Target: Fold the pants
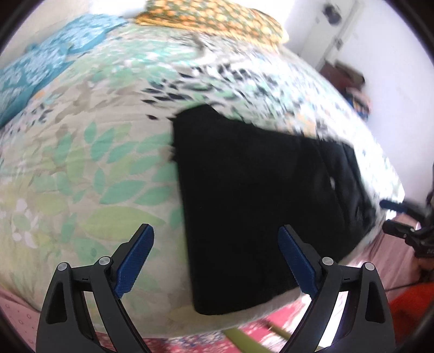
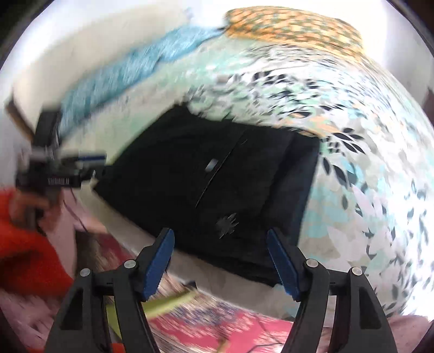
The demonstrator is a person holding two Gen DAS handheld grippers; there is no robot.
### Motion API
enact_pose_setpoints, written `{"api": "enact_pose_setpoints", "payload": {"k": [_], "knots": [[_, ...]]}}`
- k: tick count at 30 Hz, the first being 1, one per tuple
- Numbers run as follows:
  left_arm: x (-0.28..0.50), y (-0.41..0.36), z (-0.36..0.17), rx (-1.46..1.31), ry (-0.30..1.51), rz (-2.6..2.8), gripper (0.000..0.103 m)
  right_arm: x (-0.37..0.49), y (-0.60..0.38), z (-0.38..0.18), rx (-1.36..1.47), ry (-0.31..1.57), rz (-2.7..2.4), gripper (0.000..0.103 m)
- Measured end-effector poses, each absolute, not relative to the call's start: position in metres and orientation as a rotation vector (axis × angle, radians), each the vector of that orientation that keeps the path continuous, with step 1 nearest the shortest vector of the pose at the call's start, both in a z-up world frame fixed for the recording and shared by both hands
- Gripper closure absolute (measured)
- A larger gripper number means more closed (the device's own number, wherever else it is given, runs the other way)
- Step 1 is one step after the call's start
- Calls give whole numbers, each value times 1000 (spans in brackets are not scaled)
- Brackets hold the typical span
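The black pants [image 1: 252,195] lie folded in a flat rectangle near the front edge of the bed; they also show in the right wrist view [image 2: 217,184]. My left gripper [image 1: 217,260] is open and empty, above the pants' near left edge. My right gripper [image 2: 219,263] is open and empty, above the pants' near edge at the bed's front. The right gripper also shows at the right edge of the left wrist view [image 1: 393,217]. The left gripper also shows at the left of the right wrist view [image 2: 92,165], blurred.
The bed has a leaf-patterned sheet [image 1: 81,168]. A blue patterned cloth [image 1: 40,68] and an orange patterned pillow [image 1: 217,19] lie at the far side. A pink-red rug [image 2: 217,331] covers the floor below. A white wall and door [image 1: 339,32] stand at the right.
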State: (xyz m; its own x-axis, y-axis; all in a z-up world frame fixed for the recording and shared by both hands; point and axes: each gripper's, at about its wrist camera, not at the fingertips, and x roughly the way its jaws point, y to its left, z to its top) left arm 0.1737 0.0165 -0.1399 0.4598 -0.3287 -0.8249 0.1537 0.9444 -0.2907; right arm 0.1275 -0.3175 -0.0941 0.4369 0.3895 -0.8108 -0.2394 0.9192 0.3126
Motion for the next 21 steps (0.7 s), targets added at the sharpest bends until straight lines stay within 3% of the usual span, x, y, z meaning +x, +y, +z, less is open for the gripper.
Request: {"api": "enact_pose_setpoints", "payload": {"k": [6,10,15,18,20,21], "knots": [[209,59,-164,-410,1139,-304,10,175,-400,-155,657,1186,482,23],[227,45,-191,-484,1224,-430,10,201,-399,-198,745,1305,537,22],[232,12,-205,-466,1254,-535,12,223,-380,-215,853,1307,714,21],[232,-11,-203,-410,1273,-540,38,226,-367,-213,837,1279,753,22],[229,-11,-196,-397,1250,-526,69,223,-365,-209,852,1253,759,43],[229,-6,-192,-435,1242,-529,77,220,-366,-207,860,1240,760,57]]}}
